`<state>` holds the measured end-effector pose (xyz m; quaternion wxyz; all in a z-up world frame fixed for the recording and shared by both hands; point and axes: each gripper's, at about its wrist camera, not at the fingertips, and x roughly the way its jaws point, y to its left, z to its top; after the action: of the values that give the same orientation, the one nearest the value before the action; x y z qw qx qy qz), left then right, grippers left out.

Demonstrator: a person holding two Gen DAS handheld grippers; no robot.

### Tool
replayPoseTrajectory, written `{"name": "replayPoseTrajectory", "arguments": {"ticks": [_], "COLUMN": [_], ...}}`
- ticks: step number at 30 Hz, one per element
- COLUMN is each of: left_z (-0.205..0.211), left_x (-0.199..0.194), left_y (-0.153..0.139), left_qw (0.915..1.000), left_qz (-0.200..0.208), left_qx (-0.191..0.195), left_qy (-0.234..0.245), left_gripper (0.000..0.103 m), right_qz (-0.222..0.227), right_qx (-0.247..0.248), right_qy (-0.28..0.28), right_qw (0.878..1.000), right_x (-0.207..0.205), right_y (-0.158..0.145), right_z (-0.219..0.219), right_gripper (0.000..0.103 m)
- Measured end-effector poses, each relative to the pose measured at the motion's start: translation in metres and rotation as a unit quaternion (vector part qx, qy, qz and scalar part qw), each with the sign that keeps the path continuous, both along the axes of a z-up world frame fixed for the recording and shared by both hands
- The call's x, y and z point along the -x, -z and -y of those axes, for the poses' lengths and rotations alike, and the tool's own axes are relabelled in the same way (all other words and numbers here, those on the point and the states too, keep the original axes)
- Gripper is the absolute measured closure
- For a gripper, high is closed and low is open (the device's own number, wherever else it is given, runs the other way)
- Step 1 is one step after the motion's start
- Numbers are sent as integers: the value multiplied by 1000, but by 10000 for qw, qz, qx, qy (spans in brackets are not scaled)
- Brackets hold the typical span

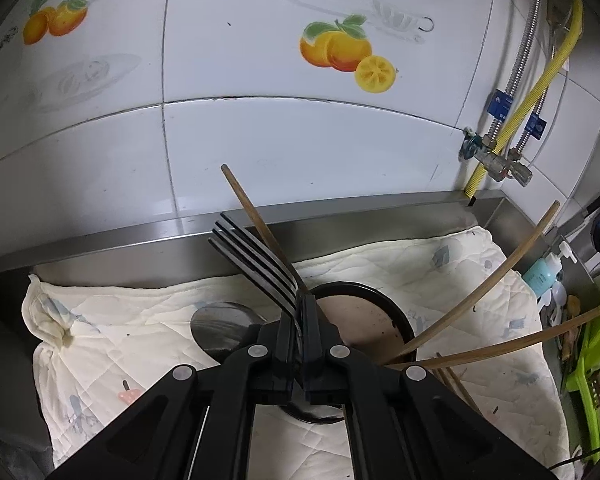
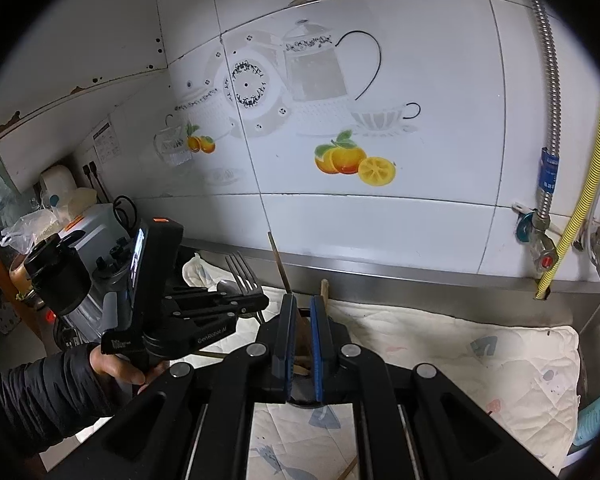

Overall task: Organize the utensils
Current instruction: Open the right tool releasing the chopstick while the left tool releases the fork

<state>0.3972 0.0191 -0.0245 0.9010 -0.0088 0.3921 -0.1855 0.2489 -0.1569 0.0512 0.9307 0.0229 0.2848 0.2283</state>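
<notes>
My left gripper (image 1: 300,312) is shut on a metal fork (image 1: 256,260), tines pointing up and away, held just above a round dark-rimmed holder (image 1: 364,320). Several wooden chopsticks (image 1: 476,288) lean out of the holder to the right, and one (image 1: 246,208) rises behind the fork. A metal spoon (image 1: 220,328) lies on the cloth to the left. My right gripper (image 2: 302,312) is shut on wooden chopsticks (image 2: 280,264) above the holder, whose rim is mostly hidden. The left gripper (image 2: 256,300) with its fork (image 2: 242,272) shows at left in the right wrist view.
A white quilted cloth (image 1: 440,272) covers the steel counter (image 1: 140,236) below a tiled wall. Pipes and valves (image 1: 500,160) stand at the right. A green basket (image 1: 596,360) and a blue bottle (image 1: 544,272) sit at the far right. Appliances and bags (image 2: 60,232) crowd the left.
</notes>
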Motion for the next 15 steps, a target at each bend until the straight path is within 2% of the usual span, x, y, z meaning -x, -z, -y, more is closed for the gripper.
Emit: {"name": "replayPoseTrajectory", "arguments": {"ticks": [15], "left_z": [-4], "left_x": [8], "left_y": [-8], "left_qw": [9999], "left_qz": [-54], "left_qx": [65], "left_qy": [-127], "left_gripper": [99], "right_qz": [-72], "right_qx": [-36], "right_qy": [-23], "right_qw": [10000], "right_x": [19], "right_y": [2], "right_z": [11], "right_gripper": [93]}}
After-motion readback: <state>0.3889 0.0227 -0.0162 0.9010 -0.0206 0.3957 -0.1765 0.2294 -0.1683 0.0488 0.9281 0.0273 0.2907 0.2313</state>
